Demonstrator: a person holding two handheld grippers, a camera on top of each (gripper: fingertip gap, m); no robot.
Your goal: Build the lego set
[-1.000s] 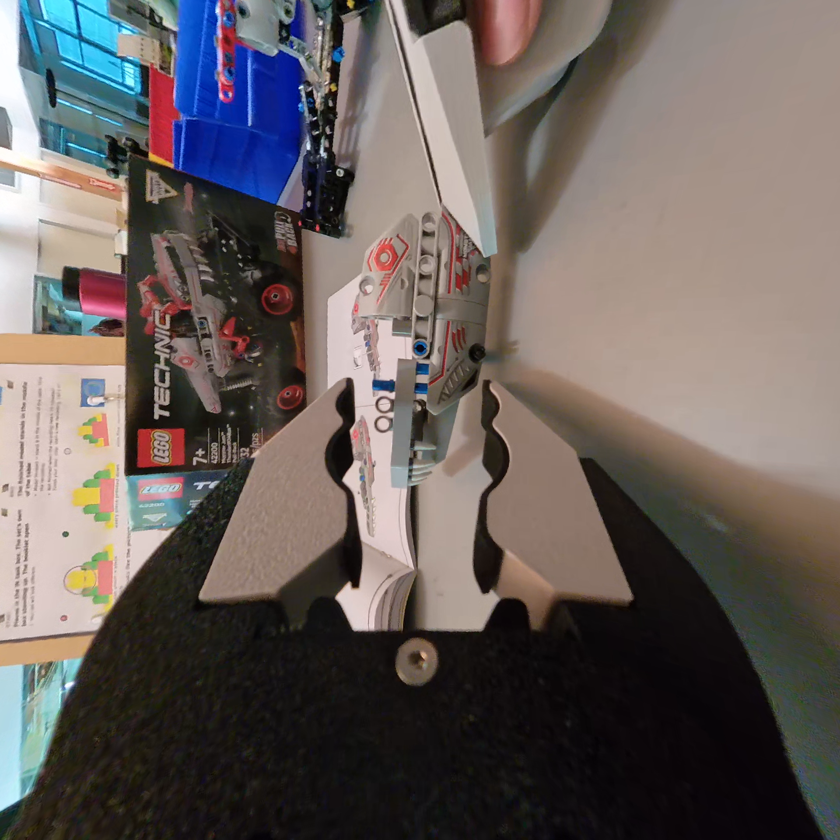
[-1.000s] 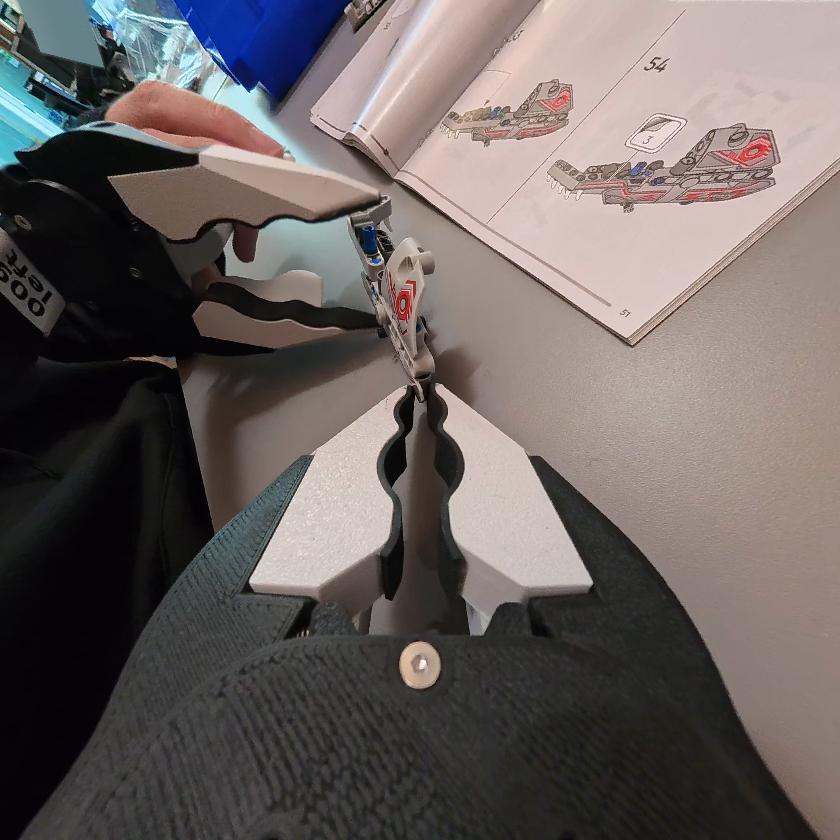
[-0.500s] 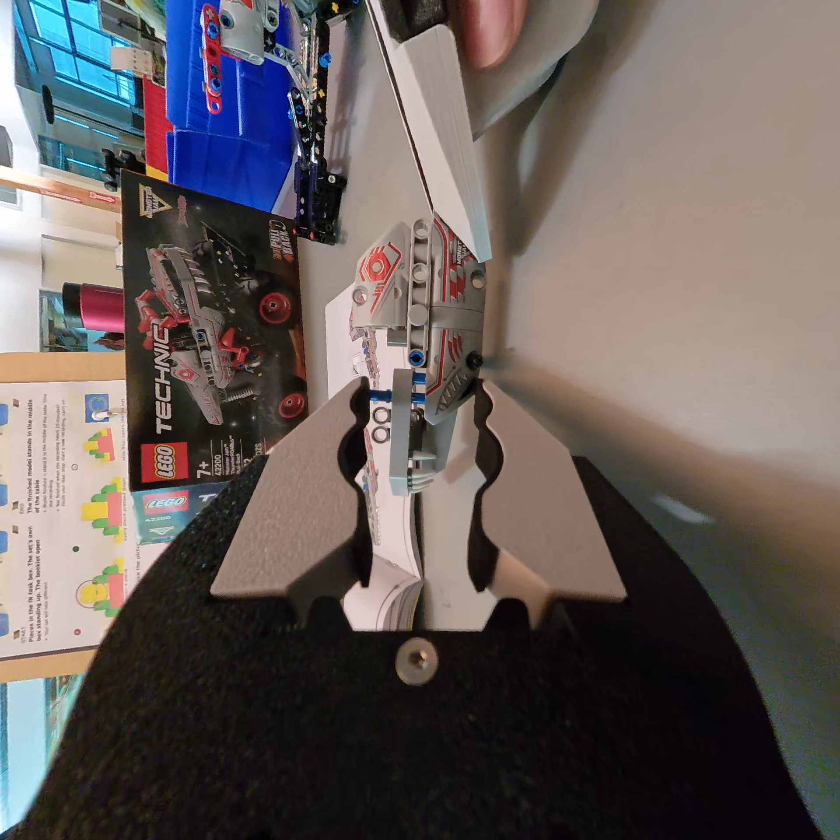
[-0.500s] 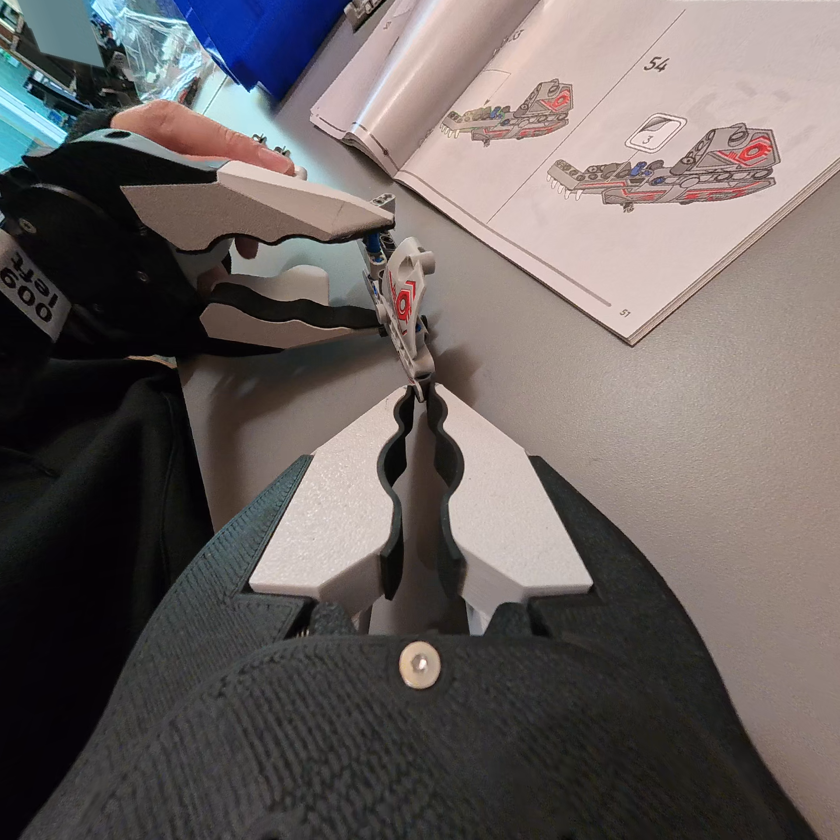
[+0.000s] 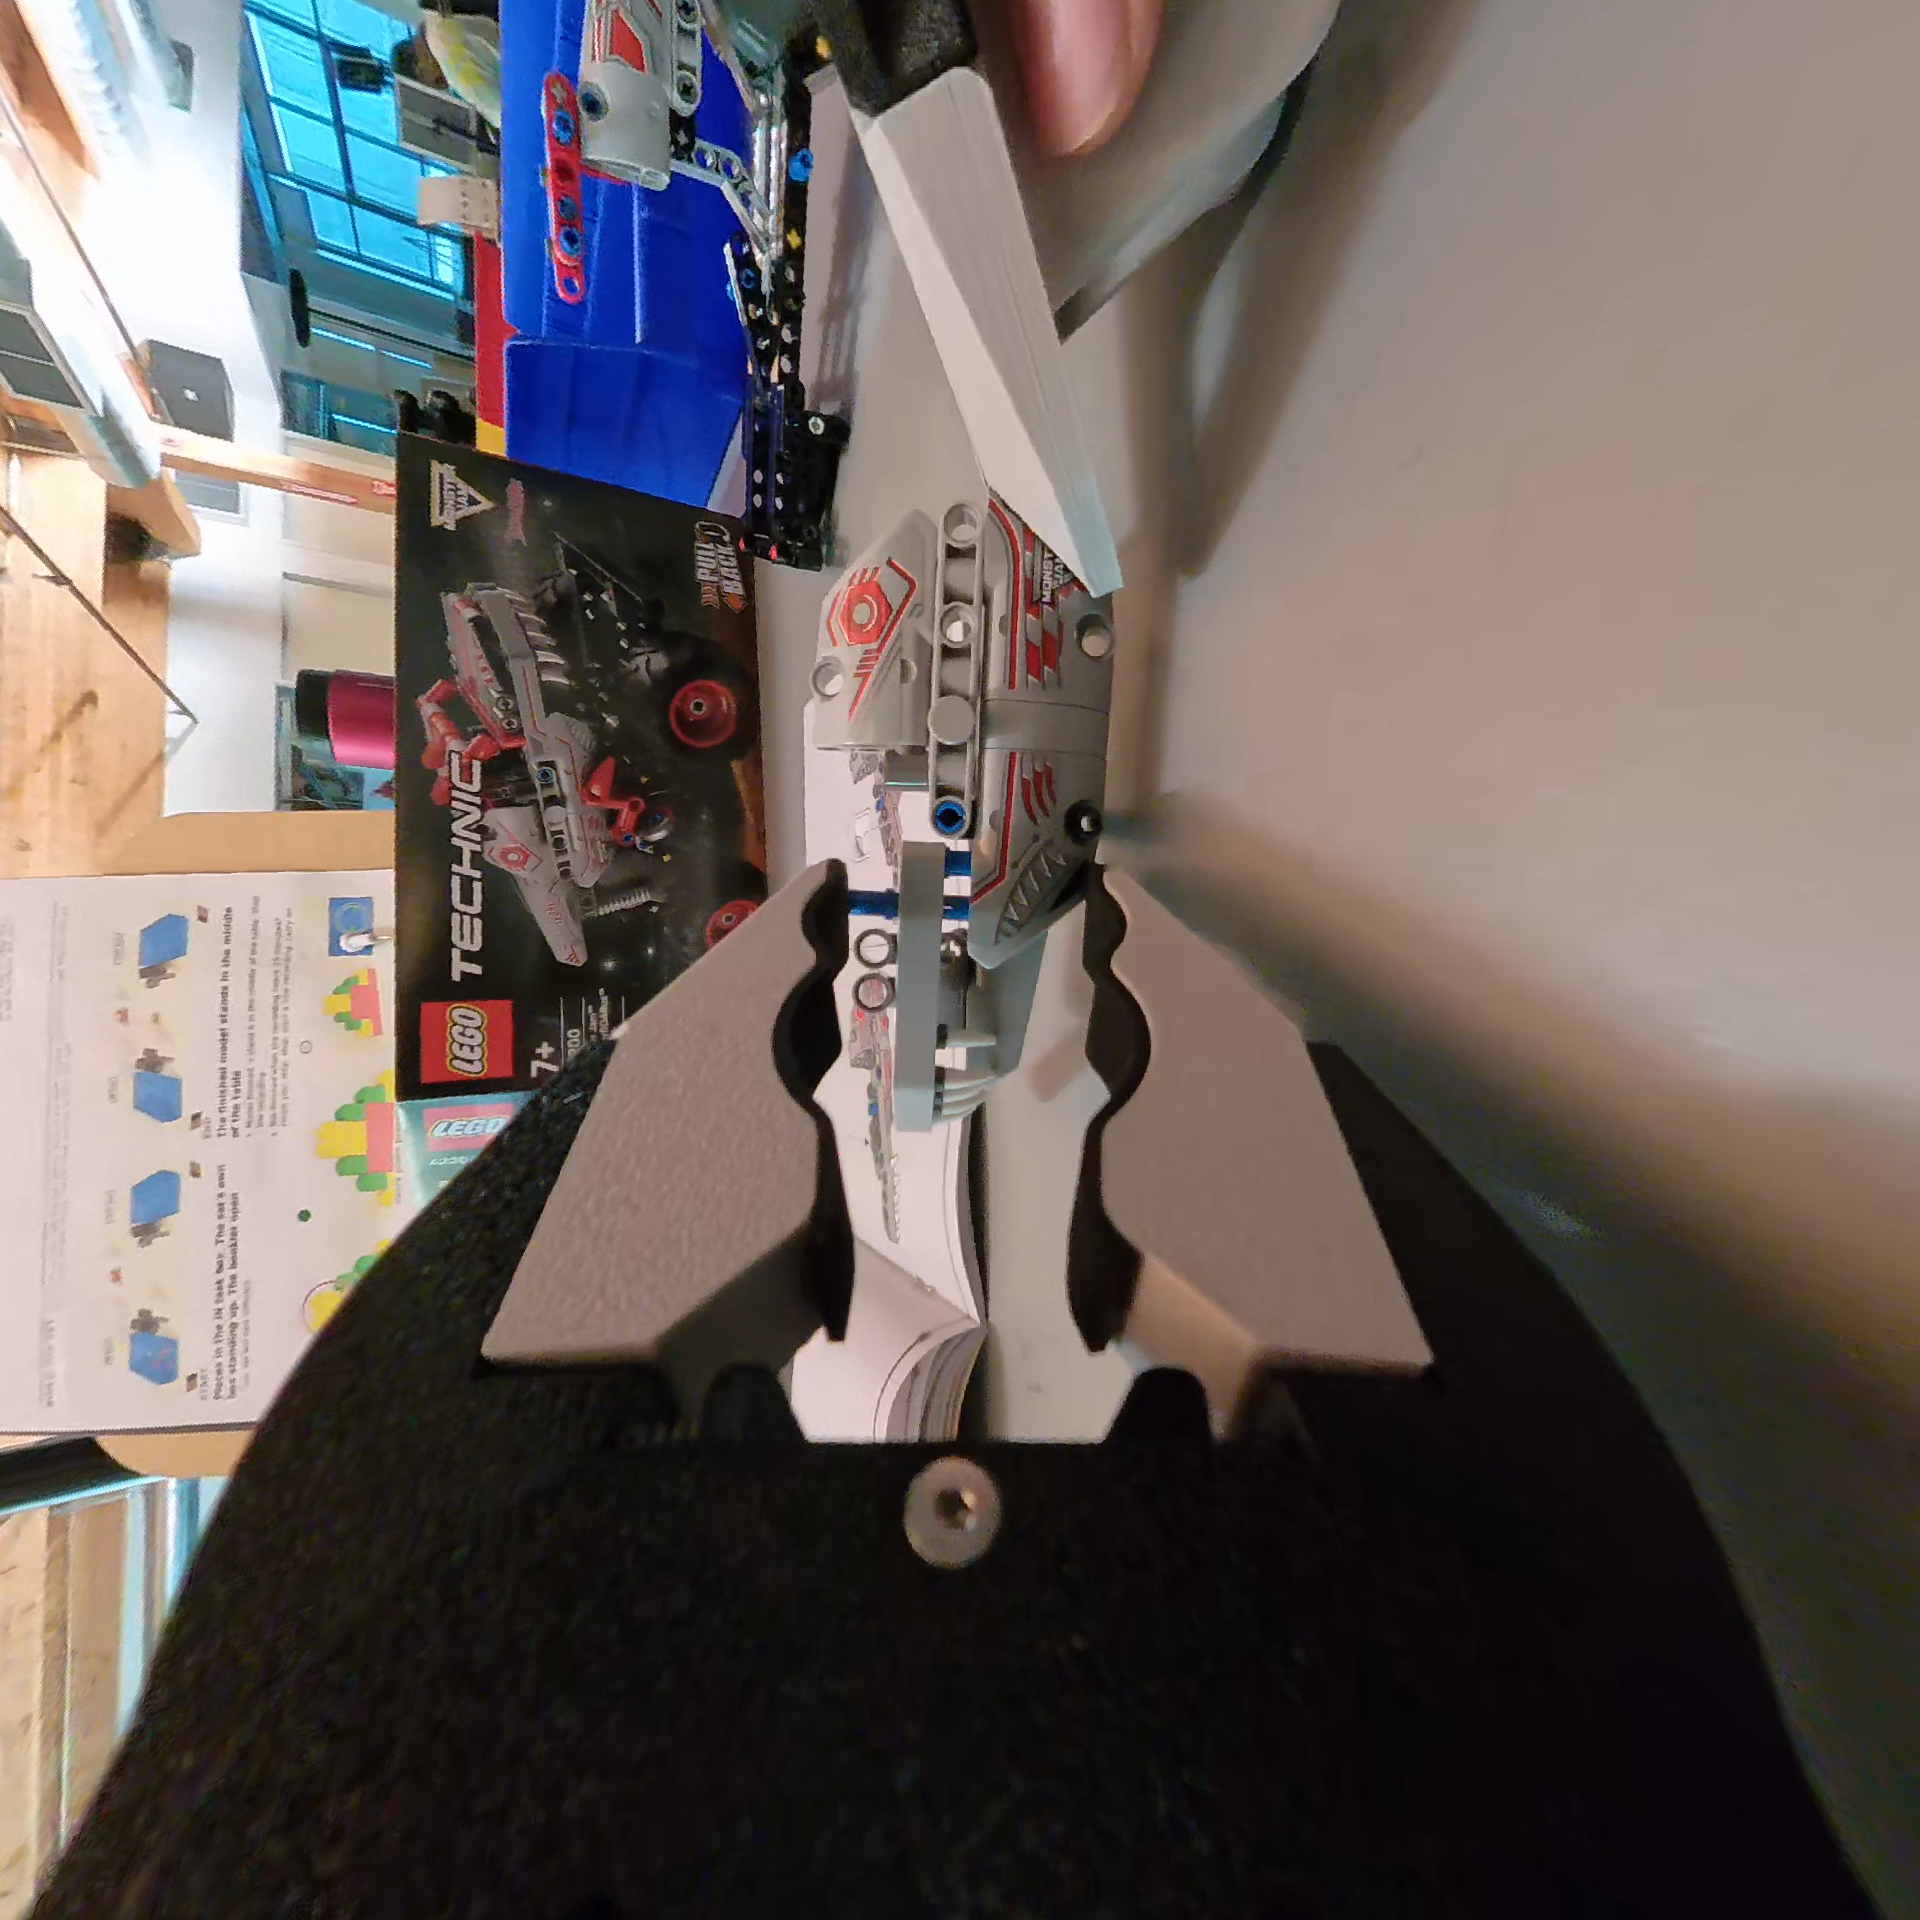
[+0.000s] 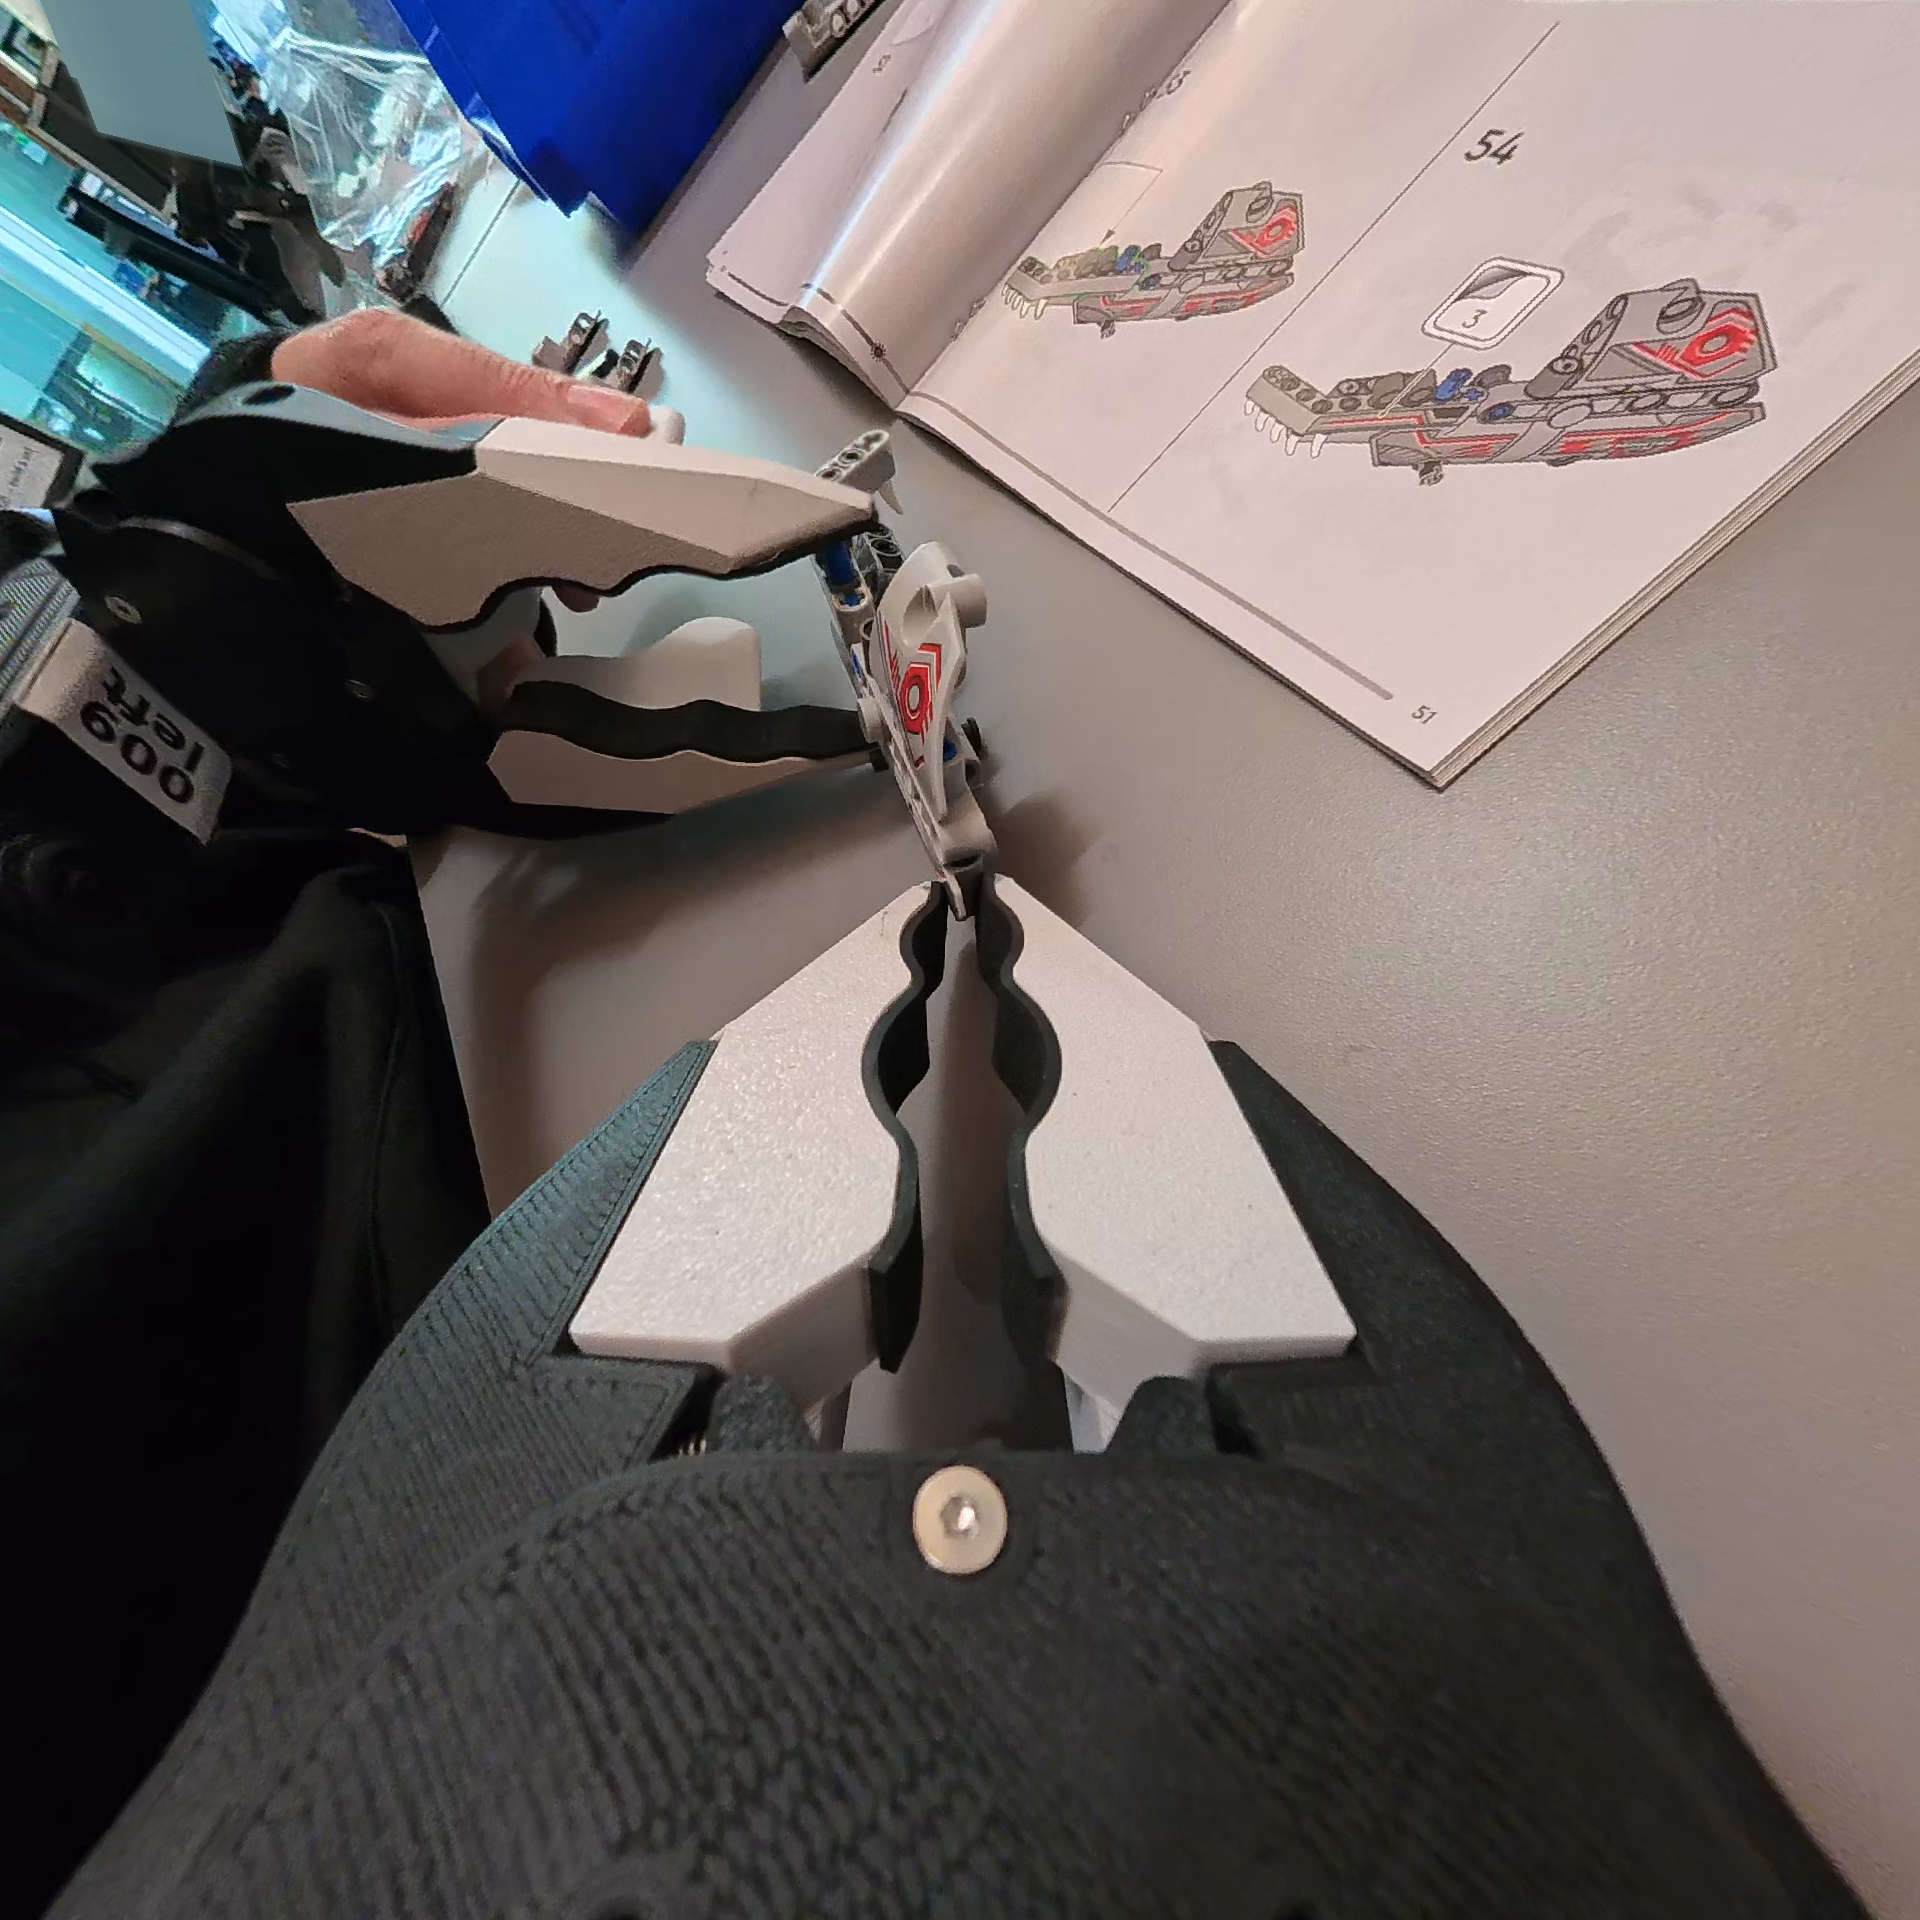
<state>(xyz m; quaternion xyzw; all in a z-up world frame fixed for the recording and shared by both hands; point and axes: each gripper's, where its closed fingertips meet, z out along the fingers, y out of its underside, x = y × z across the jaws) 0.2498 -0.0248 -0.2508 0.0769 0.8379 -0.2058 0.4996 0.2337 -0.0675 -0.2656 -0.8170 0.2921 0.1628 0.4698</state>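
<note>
A: Between the left gripper's [image 5: 961,925] spread fingers, the model [image 5: 966,748] is seen, untouched by either. If it is clamped on its blue pins [image 5: 868,902], those could be bent.

B: From the right view, the model's [image 6: 920,707] tail is pinched by the right gripper [image 6: 961,909], beside the booklet [image 6: 1351,312]. With so thin a hold, it could be twisted loose.

Left wrist view: rolled sideways, close over the left tool [image 5: 961,904], facing the grey Lego shark-jaw assembly [image 5: 966,717] and far box. Right wrist view: low over the bench [image 6: 1455,1039], along the right tool [image 6: 961,904]. Shared: the assembly [image 6: 925,717], instruction booklet [image 6: 1351,364], both tools.
</note>
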